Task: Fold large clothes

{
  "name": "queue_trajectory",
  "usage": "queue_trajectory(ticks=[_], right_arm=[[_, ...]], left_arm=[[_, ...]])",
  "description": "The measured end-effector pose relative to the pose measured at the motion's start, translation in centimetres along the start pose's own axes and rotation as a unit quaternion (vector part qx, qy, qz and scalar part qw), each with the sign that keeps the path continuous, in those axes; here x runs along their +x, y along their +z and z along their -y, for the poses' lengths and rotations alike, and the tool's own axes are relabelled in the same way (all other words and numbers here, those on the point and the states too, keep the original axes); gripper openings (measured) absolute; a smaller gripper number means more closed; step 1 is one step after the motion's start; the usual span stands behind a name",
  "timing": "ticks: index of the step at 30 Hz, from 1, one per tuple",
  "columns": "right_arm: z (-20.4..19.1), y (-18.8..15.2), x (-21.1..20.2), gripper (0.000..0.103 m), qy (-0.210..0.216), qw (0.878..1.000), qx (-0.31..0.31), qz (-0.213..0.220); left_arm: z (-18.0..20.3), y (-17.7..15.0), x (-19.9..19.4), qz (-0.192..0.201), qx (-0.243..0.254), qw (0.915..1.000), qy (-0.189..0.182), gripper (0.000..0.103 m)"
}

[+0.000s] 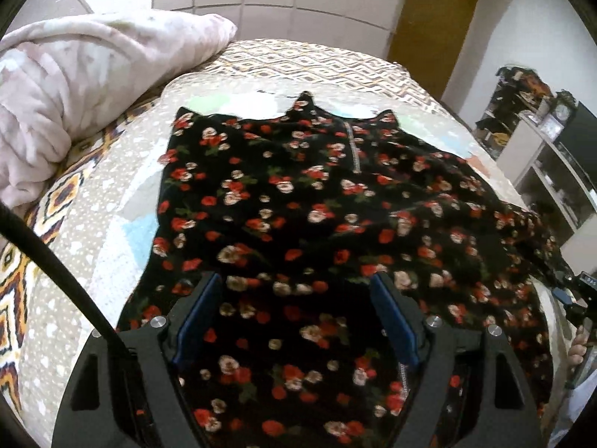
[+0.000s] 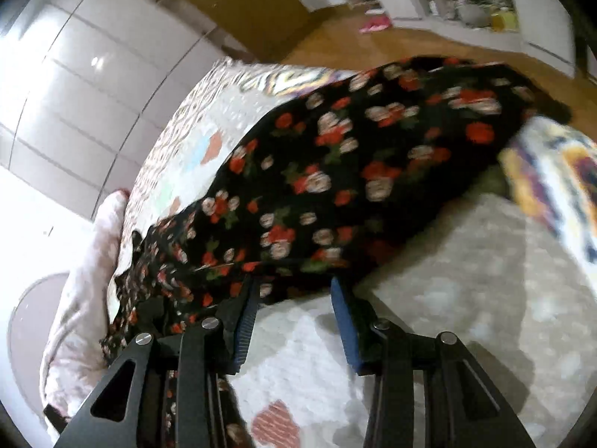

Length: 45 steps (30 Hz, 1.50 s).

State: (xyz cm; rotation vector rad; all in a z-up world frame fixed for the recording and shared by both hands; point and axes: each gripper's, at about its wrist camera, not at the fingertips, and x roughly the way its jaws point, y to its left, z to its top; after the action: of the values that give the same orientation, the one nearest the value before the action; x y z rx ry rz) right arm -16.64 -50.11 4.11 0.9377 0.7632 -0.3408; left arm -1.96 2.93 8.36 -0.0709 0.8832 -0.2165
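Hovering my left gripper (image 1: 294, 310) wide open and empty over the near part of the dress (image 1: 298, 201) — it lies spread on the bed (image 1: 74, 246). My right gripper (image 2: 294, 298) — part open, nothing pinched — sits at the hem; shelves (image 2: 462, 3) hold blurred clutter.

I find no writing that I can read in either of my views. The black fabric with red and cream roses (image 1: 298, 201) carries only its flower print, no label. On the white shelf unit (image 1: 552, 156) past the bed's right edge a small round clock face (image 1: 562, 112) shows, too blurred for me to make out its numerals.
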Motion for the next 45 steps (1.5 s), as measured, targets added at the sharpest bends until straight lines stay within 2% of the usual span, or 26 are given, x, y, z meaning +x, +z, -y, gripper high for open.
queue_trajectory(ticks=[2, 6, 9, 11, 12, 15, 17, 18, 21, 22, 23, 24, 25, 26, 27, 28, 30, 31, 32, 33, 34, 35, 38, 42, 45], right_arm=[[1.0, 0.2, -0.6, 0.043, -0.027, 0.999, 0.006, 0.019], [2.4, 2.2, -0.1, 0.043, -0.032, 0.998, 0.043, 0.038], [2.3, 4.0, 0.8, 0.042, -0.054, 0.996, 0.050, 0.052], [1.5, 4.7, 1.6, 0.008, -0.090, 0.994, 0.034, 0.052], [1.3, 5.0, 1.7, 0.008, -0.098, 0.993, 0.026, 0.052], [-1.0, 5.1, 1.0, 0.007, -0.131, 0.988, -0.019, 0.074], [-4.4, 4.6, -0.1, 0.007, -0.144, 0.981, -0.077, 0.104], [-4.8, 4.5, -0.6, 0.007, -0.146, 0.978, -0.097, 0.114], [-11.2, 2.0, -1.9, 0.007, -0.143, 0.956, -0.209, 0.145], [-14.0, 0.3, -1.9, 0.007, -0.141, 0.941, -0.264, 0.157], [-17.0, -2.0, -1.8, 0.007, -0.142, 0.918, -0.329, 0.167], [-18.6, -3.7, -1.5, 0.007, -0.142, 0.902, -0.370, 0.171], [-21.5, -7.4, -0.8, 0.007, -0.139, 0.861, -0.458, 0.171], [-22.3, -9.7, -0.2, 0.007, -0.138, 0.837, -0.502, 0.167], [-23.5, -13.1, 0.7, 0.007, -0.141, 0.795, -0.568, 0.159], [-24.2, -16.5, 2.0, 0.007, -0.153, 0.747, -0.629, 0.151], [-24.1, -22.6, 4.3, 0.007, -0.179, 0.656, -0.720, 0.139], [-23.5, -25.8, 5.7, 0.007, -0.194, 0.607, -0.759, 0.132], [-22.7, -27.4, 6.7, 0.007, -0.203, 0.582, -0.777, 0.127], [-22.0, -28.6, 7.4, 0.007, -0.208, 0.566, -0.788, 0.122], [-21.6, -29.1, 7.7, 0.007, -0.210, 0.562, -0.791, 0.123], [-21.4, -29.2, 7.8, 0.007, -0.212, 0.565, -0.787, 0.129], [-21.4, -28.2, 7.8, 0.007, -0.202, 0.589, -0.773, 0.118], [-21.0, -28.5, 8.2, 0.008, -0.207, 0.584, -0.775, 0.126], [-21.0, -28.7, 8.1, 0.008, -0.209, 0.594, -0.766, 0.127]], left_arm=[[0.5, -0.1, 0.1, 0.002, 0.009, 1.0000, 0.003, 0.080], [0.6, -0.3, 0.8, -0.004, 0.009, 0.9999, 0.005, 0.080], [0.5, -0.4, 0.8, -0.006, 0.007, 1.0000, 0.004, 0.080], [0.4, -0.3, 0.5, -0.003, 0.007, 1.0000, 0.004, 0.080], [0.3, -0.3, 0.3, -0.001, 0.007, 1.0000, 0.003, 0.080], [-0.1, 0.1, -0.4, 0.008, 0.002, 1.0000, -0.001, 0.080], [-0.6, 0.4, -0.9, 0.015, -0.006, 0.9999, -0.004, 0.080], [-0.9, 0.6, -1.2, 0.020, -0.012, 0.9997, -0.007, 0.080], [-1.6, 0.9, -2.0, 0.033, -0.024, 0.9991, -0.009, 0.080], [-2.0, 1.0, -2.3, 0.036, -0.028, 0.9989, -0.008, 0.080], [-2.2, 1.1, -2.5, 0.039, -0.031, 0.9987, -0.008, 0.080], [-2.6, 1.2, -2.7, 0.042, -0.034, 0.9985, -0.007, 0.080], [-2.9, 1.3, -2.8, 0.044, -0.038, 0.9983, -0.007, 0.080], [-3.3, 1.4, -3.0, 0.045, -0.042, 0.9981, -0.007, 0.080], [-3.6, 1.5, -3.1, 0.045, -0.045, 0.9980, -0.007, 0.080], [-3.9, 1.6, -3.2, 0.045, -0.046, 0.9979, -0.008, 0.080], [-4.2, 1.8, -3.7, 0.049, -0.045, 0.9977, -0.014, 0.080], [-4.2, 1.9, -3.9, 0.052, -0.044, 0.9975, -0.018, 0.080], [-4.2, 2.1, -4.3, 0.057, -0.040, 0.9973, -0.025, 0.080], [-4.1, 2.3, -4.5, 0.060, -0.036, 0.9971, -0.031, 0.080], [-3.8, 2.6, -4.8, 0.064, -0.029, 0.9968, -0.038, 0.080], [-3.2, 2.9, -5.1, 0.068, -0.018, 0.9964, -0.047, 0.080], [-0.8, 3.9, -5.6, 0.068, 0.017, 0.9946, -0.077, 0.080], [5.8, 5.5, -5.9, 0.058, 0.099, 0.9857, -0.123, 0.080], [11.6, 6.4, -6.1, 0.048, 0.168, 0.9747, -0.140, 0.080]])
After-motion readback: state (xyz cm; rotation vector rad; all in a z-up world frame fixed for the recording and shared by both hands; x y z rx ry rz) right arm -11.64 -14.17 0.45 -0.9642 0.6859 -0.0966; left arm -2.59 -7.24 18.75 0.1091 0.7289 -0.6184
